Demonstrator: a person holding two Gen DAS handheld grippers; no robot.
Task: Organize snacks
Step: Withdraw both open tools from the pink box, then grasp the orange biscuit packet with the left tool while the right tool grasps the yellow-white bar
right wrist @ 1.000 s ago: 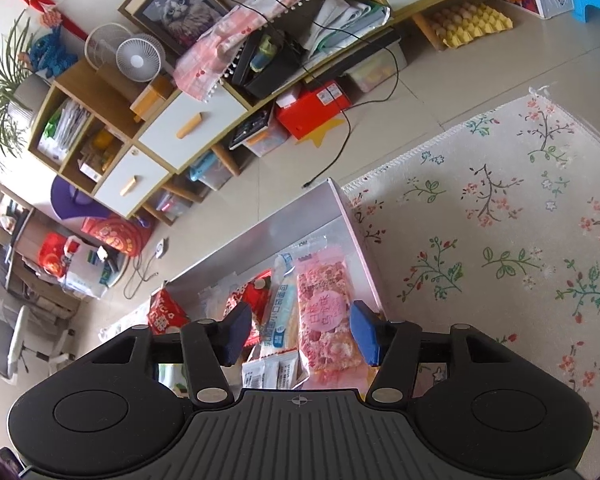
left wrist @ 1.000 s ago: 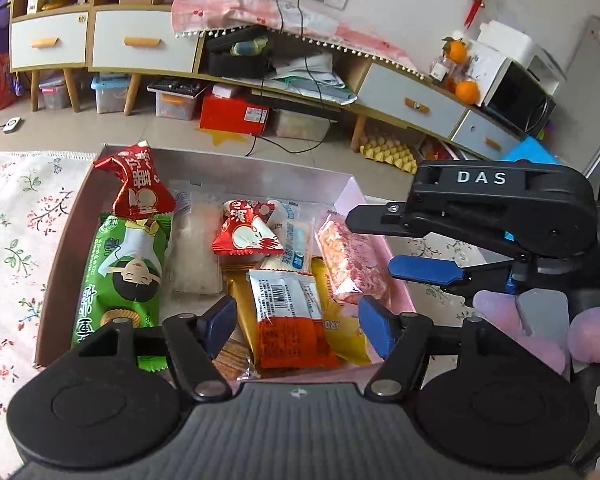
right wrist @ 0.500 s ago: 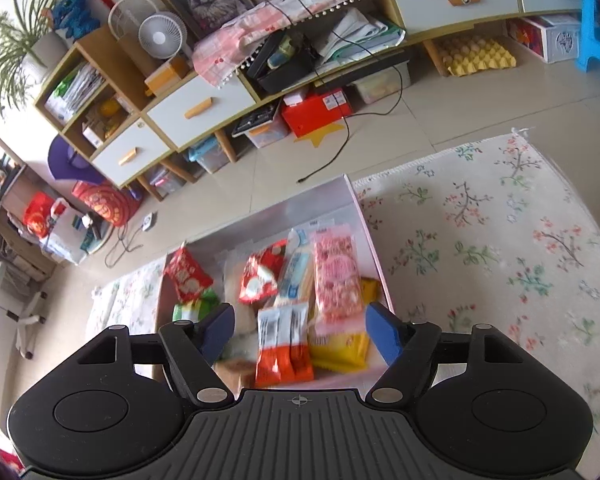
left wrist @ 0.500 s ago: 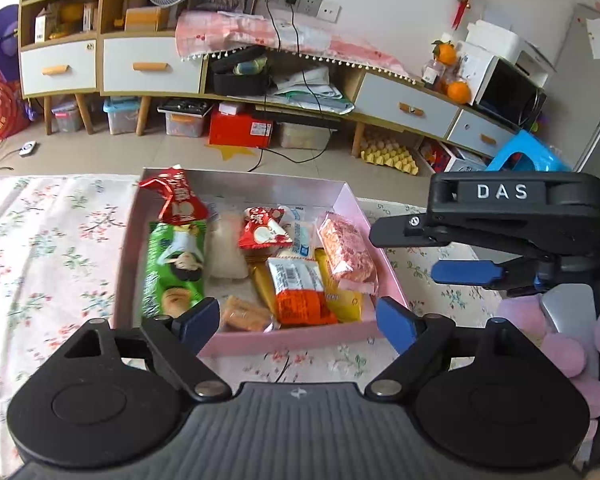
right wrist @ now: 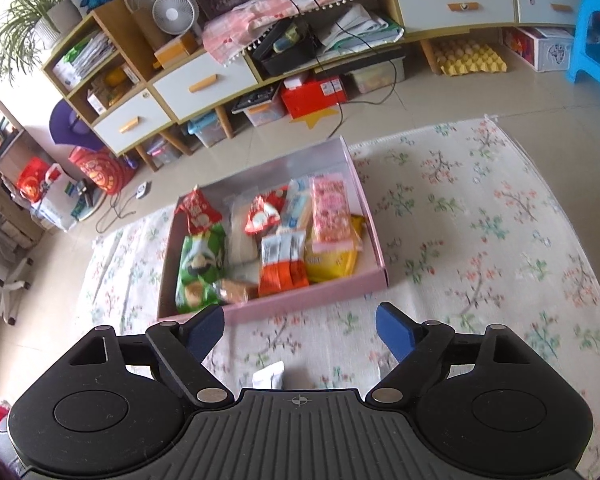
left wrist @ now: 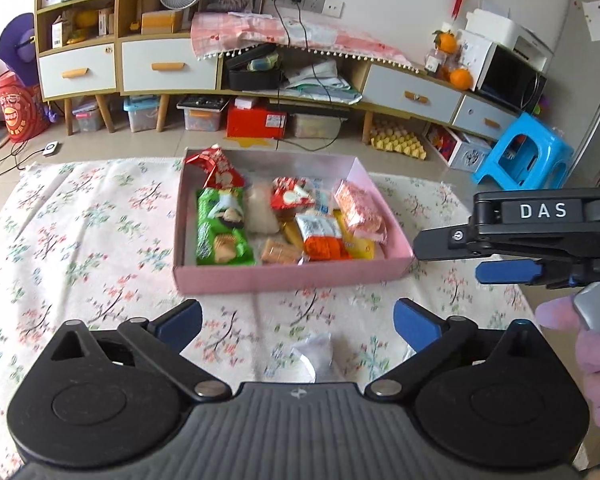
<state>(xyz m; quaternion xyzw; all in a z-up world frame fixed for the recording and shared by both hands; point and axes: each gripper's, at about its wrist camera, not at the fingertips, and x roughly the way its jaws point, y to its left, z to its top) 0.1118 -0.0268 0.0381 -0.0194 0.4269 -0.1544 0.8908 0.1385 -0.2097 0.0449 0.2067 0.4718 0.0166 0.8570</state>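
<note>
A pink box [left wrist: 292,280] on the floral cloth holds several snack packets: a green one [left wrist: 220,232], a red one [left wrist: 218,168], an orange-and-white one [left wrist: 320,236] and a pink one [left wrist: 358,212]. My left gripper [left wrist: 296,318] hovers short of the box's near wall, its jaws opening with nothing between them. A small pale packet [left wrist: 314,356] lies on the cloth just under it. My right gripper [right wrist: 300,322] is also back from the box [right wrist: 300,300], jaws opening and empty. It shows side-on in the left wrist view as the right gripper [left wrist: 452,258].
The floral cloth [left wrist: 80,240] spreads wide to both sides of the box. A gloved hand [left wrist: 592,348] holds the right gripper's handle. Beyond the cloth are bare floor, a blue stool [left wrist: 524,156] and a long low cabinet [left wrist: 412,92] with bins under it.
Both grippers have drawn back and up from over the box, and their jaws have spread wider. The pink and orange packets stay in the box. The pale packet has come into view.
</note>
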